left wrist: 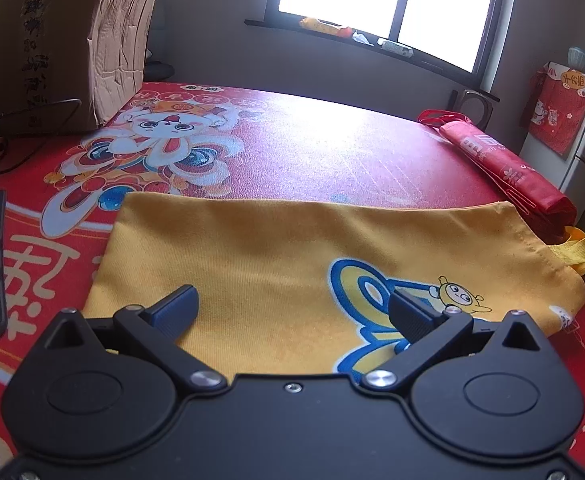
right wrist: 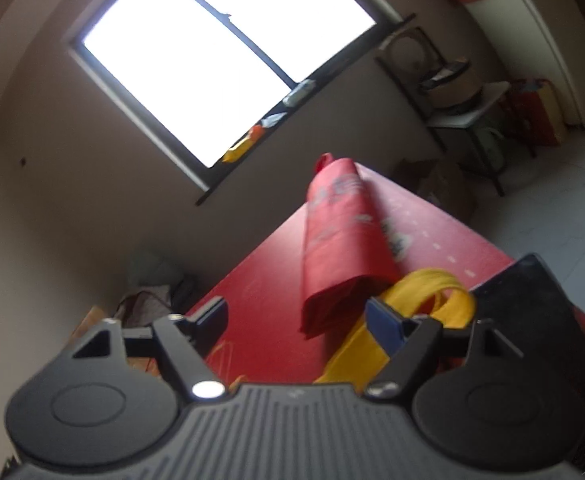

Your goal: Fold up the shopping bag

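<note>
Matt yellow cloth shopping bag [left wrist: 276, 248]

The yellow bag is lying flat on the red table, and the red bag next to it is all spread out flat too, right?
Not quite. The yellow bag does lie flat on the red table, but the red bag next to it is not spread out: it is folded up into a long, thick bundle. The left wrist view shows it, and the right wrist view shows the bundle's folded end.

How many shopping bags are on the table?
2. The flat yellow cloth bag lies nearest, under the left gripper; the folded red fabric bag rests by the far right edge. Others may be hidden.
</note>
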A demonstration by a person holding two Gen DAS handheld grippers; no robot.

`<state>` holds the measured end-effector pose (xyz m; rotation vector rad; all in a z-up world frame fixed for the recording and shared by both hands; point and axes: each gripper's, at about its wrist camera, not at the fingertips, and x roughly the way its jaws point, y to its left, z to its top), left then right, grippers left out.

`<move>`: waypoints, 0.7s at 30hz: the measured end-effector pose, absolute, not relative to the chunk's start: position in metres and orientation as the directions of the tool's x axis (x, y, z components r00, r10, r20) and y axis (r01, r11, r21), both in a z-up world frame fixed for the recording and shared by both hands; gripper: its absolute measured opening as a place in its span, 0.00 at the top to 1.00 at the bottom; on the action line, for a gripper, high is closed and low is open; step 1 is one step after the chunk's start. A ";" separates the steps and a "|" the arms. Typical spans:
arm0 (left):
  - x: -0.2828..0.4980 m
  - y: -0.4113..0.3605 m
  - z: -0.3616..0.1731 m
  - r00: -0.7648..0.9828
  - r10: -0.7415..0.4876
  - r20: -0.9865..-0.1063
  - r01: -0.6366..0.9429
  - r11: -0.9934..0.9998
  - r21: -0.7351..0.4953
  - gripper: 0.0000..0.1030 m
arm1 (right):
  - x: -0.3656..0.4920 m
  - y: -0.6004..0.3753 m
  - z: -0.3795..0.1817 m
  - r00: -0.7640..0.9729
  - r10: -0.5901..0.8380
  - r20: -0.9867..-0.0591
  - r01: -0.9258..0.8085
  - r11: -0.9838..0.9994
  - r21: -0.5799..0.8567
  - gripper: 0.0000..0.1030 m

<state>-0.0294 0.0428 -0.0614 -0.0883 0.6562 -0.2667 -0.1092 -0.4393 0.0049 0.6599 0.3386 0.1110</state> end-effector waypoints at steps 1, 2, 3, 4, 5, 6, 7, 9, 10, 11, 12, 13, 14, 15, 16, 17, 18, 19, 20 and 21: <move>-0.029 0.042 -0.061 0.760 -0.270 -0.592 0.217 0.963 -0.162 0.01 | -0.108 -0.421 0.012 0.932 0.262 -0.249 -0.071 0.808 0.585 0.26; -0.029 0.042 -0.061 0.760 -0.268 -0.593 0.216 0.963 -0.158 0.01 | -0.107 -0.403 0.020 0.920 0.317 -0.229 -0.148 0.823 0.548 0.26; -0.029 0.042 -0.061 0.760 -0.266 -0.594 0.216 0.964 -0.155 0.01 | -0.104 -0.388 0.024 0.907 0.362 -0.217 -0.204 0.826 0.525 0.26; -0.029 0.041 -0.062 0.760 -0.264 -0.594 0.216 0.964 -0.153 0.01 | -0.098 -0.368 0.025 0.880 0.424 -0.215 -0.273 0.820 0.503 0.25; -0.029 0.041 -0.062 0.759 -0.263 -0.595 0.216 0.965 -0.150 0.01 | -0.088 -0.347 0.023 0.846 0.481 -0.231 -0.327 0.810 0.487 0.25; -0.029 0.041 -0.062 0.759 -0.262 -0.596 0.216 0.965 -0.148 0.01 | -0.075 -0.325 0.016 0.803 0.530 -0.271 -0.369 0.800 0.472 0.25; -0.030 0.041 -0.062 0.759 -0.261 -0.596 0.216 0.965 -0.146 0.01 | -0.061 -0.304 0.008 0.765 0.556 -0.324 -0.392 0.802 0.451 0.25; -0.030 0.040 -0.062 0.759 -0.258 -0.597 0.216 0.966 -0.143 0.01 | -0.049 -0.271 -0.004 0.729 0.543 -0.416 -0.399 0.831 0.387 0.25; -0.030 0.040 -0.062 0.759 -0.257 -0.598 0.216 0.966 -0.142 0.01 | -0.044 -0.254 -0.010 0.718 0.522 -0.460 -0.400 0.851 0.341 0.25; -0.030 0.040 -0.062 0.759 -0.256 -0.598 0.216 0.966 -0.140 0.01 | -0.035 -0.234 -0.019 0.706 0.494 -0.507 -0.407 0.869 0.281 0.24; -0.030 0.039 -0.062 0.759 -0.254 -0.599 0.215 0.967 -0.137 0.01 | -0.034 -0.224 -0.023 0.700 0.482 -0.527 -0.412 0.875 0.253 0.23; -0.030 0.038 -0.062 0.759 -0.250 -0.601 0.215 0.968 -0.132 0.01 | -0.032 -0.214 -0.028 0.697 0.464 -0.547 -0.410 0.884 0.227 0.16; -0.030 0.038 -0.062 0.759 -0.247 -0.602 0.214 0.968 -0.127 0.01 | -0.034 -0.206 -0.033 0.699 0.438 -0.565 -0.402 0.895 0.196 0.10; -0.030 0.037 -0.062 0.759 -0.245 -0.603 0.214 0.969 -0.124 0.01 | -0.035 -0.201 -0.036 0.701 0.413 -0.581 -0.396 0.903 0.165 0.09; -0.030 0.037 -0.062 0.759 -0.245 -0.603 0.214 0.969 -0.124 0.00 | -0.035 -0.197 -0.038 0.703 0.389 -0.596 -0.392 0.911 0.132 0.06; -0.030 0.037 -0.062 0.760 -0.245 -0.603 0.214 0.969 -0.125 0.00 | -0.034 -0.193 -0.041 0.704 0.364 -0.610 -0.387 0.916 0.100 0.05; -0.030 0.037 -0.062 0.760 -0.245 -0.602 0.213 0.969 -0.125 0.00 | -0.034 -0.193 -0.045 0.703 0.344 -0.623 -0.384 0.920 0.074 0.05; -0.030 0.038 -0.062 0.760 -0.245 -0.602 0.213 0.969 -0.125 0.00 | -0.036 -0.194 -0.049 0.700 0.326 -0.635 -0.381 0.923 0.053 0.05; -0.030 0.038 -0.062 0.760 -0.245 -0.602 0.214 0.969 -0.125 0.00 | -0.037 -0.195 -0.053 0.697 0.307 -0.647 -0.378 0.925 0.032 0.03; -0.030 0.038 -0.062 0.759 -0.245 -0.602 0.214 0.969 -0.125 0.00 | -0.038 -0.199 -0.056 0.698 0.305 -0.648 -0.377 0.926 0.030 0.03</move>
